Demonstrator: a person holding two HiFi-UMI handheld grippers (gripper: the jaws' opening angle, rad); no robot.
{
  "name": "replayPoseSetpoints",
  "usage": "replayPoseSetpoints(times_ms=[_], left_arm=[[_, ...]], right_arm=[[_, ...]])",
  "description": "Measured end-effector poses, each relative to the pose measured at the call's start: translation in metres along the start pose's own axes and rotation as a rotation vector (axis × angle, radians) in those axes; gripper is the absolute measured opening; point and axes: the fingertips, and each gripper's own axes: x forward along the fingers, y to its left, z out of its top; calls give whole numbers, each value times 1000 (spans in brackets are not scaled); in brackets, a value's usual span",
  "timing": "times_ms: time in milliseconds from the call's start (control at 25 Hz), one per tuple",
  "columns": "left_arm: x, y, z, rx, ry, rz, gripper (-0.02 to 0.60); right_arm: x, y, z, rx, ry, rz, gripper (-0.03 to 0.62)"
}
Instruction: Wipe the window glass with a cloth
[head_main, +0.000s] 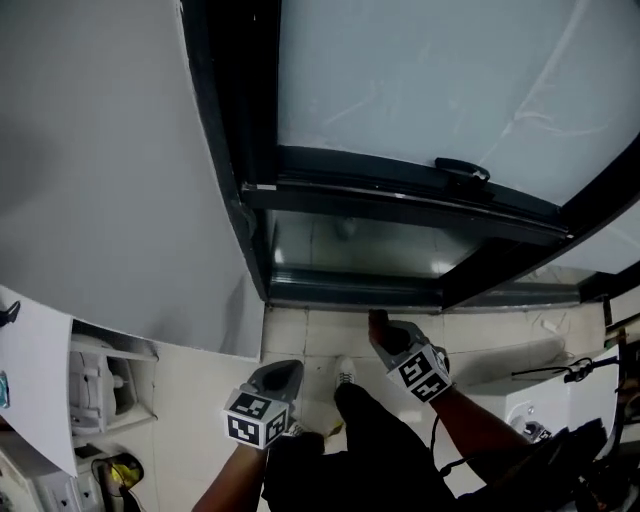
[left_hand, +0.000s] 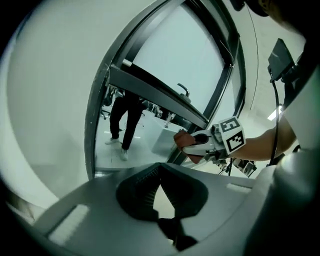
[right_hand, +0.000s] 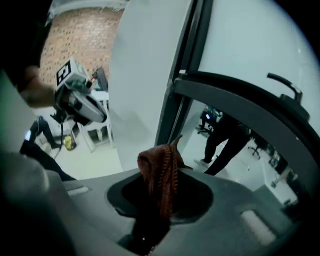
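Our right hand-held gripper (head_main: 383, 328) clamps the cloth (right_hand: 161, 175) by a bunched fold, with the window glass (head_main: 420, 80) just ahead. The cloth looks soft, light and floppy. Our left hand-held gripper (head_main: 282, 375) is closed, empty.

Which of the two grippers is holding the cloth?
The right gripper: a reddish-brown cloth is pinched between its jaws. The left gripper has its jaws closed on nothing.
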Motion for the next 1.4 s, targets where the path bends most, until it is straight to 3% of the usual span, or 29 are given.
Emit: replayPoseSetpoints(times_ms=[120, 240, 360, 520, 800, 1120, 1400], left_arm=[[-30, -27, 10, -22, 9, -24, 17], [-50, -65, 18, -39, 20, -128, 17], [-61, -90, 27, 18, 37, -168, 17], [-73, -108, 42, 44, 9, -137, 17], [-78, -149, 48, 79, -37, -112, 17], [-67, -229, 39, 80, -81, -31, 17], [-57, -341, 10, 142, -77, -39, 17]], right_arm=[[-59, 26, 20, 198, -77, 50, 74], [-111, 40, 32, 294, -128, 42, 75], [-149, 50, 41, 309, -163, 18, 75], [-188, 59, 52, 280, -220, -12, 75], [-224, 76, 44, 269, -251, 34, 75], [-321, 55, 1, 361, -417, -7, 77], [-404, 53, -70, 419, -505, -13, 77]])
